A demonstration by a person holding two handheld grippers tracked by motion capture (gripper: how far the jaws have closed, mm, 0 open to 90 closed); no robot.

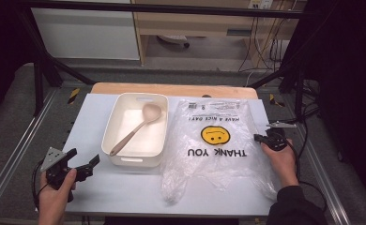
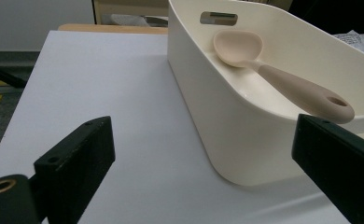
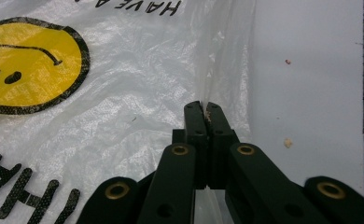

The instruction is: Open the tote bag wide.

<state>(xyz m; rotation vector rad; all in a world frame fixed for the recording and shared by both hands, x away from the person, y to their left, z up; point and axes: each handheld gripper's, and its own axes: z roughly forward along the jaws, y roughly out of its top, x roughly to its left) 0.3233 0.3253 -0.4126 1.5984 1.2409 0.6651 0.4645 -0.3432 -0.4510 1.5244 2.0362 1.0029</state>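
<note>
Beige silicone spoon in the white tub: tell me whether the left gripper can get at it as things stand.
Probably yes. The left gripper is open beside the white plastic tub, which is uncovered, and the beige silicone spoon lies exposed with its handle propped on the near rim.

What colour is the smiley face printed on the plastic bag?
Yellow with black outline and features on the plastic bag; it shows best in the right gripper view.

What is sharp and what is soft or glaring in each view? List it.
High view: soft overall, dark surroundings, sheen on the plastic bag. Left gripper view: spoon and bin sharp, near jaws blurred, faint shadow under the bin. Right gripper view: smiley print crisp, right gripper shut on the bag's edge.
</note>
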